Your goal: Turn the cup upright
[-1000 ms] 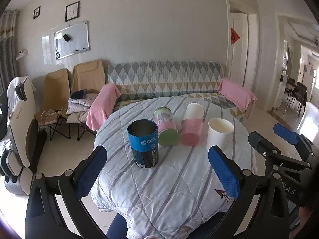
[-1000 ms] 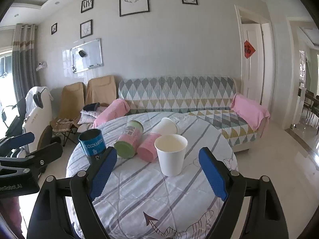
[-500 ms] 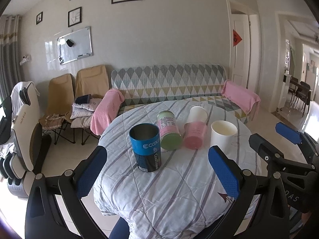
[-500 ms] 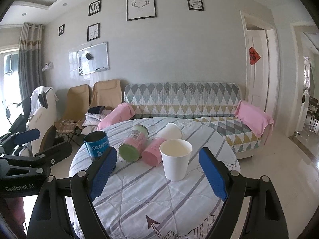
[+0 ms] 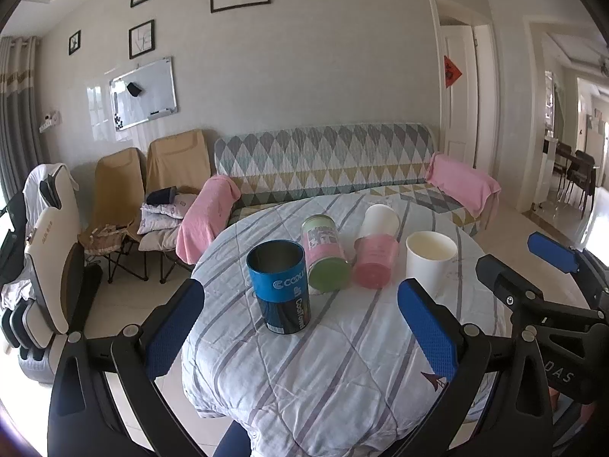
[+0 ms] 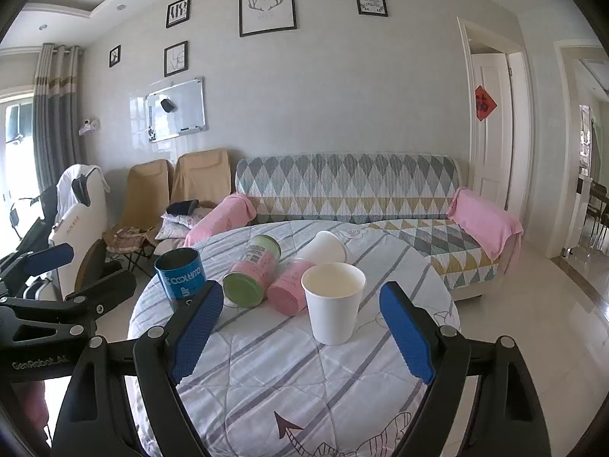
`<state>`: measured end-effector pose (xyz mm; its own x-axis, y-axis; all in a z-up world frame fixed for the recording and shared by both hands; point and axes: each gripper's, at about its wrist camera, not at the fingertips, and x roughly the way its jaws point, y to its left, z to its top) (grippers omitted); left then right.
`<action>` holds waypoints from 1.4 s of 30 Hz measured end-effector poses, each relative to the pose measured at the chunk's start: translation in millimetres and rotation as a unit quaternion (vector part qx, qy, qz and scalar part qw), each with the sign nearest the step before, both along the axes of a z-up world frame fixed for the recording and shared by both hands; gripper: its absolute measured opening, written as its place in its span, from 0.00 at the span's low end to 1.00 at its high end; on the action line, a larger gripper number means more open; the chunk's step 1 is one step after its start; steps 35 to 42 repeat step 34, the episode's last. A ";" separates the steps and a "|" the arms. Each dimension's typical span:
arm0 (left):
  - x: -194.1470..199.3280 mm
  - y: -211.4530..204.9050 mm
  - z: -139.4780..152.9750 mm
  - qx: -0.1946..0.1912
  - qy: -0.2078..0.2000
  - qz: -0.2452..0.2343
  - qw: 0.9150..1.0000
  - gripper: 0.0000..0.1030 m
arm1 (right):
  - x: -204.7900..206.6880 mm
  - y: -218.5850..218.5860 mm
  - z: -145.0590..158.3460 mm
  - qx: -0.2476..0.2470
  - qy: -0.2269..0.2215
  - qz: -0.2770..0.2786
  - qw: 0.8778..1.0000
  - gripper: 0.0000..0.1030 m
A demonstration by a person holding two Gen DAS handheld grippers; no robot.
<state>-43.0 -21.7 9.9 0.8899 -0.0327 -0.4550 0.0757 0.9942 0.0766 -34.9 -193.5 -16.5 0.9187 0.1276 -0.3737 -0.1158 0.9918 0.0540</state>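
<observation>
Beyond both splayed grippers, left gripper, right gripper, pink cup on its side, untouched.

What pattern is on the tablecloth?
Grey stripes on a pale quilted tablecloth, clearest in the right wrist view.

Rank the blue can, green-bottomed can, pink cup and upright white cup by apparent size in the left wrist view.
1. Blue can, nearest the camera.
2. Upright white cup and green-bottomed can: too close to rank.
3. Pink cup.

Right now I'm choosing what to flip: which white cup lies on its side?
The far white cup, tipped behind the pink can; the near white cup stands upright.
</observation>
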 end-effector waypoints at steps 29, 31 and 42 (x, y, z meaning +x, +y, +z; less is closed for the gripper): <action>4.7 2.4 -2.3 -0.002 -0.002 0.003 1.000 1.00 | 7.8 -0.9 -4.2 0.001 0.007 0.001 1.000 0.83; 5.0 2.5 -2.4 -0.002 -0.001 0.003 1.000 1.00 | 9.2 -0.5 -5.1 0.002 0.009 0.002 1.000 0.83; 8.0 3.0 -5.6 -0.002 0.003 0.001 1.000 1.00 | 12.0 -0.9 -6.1 0.002 0.012 0.002 1.000 0.83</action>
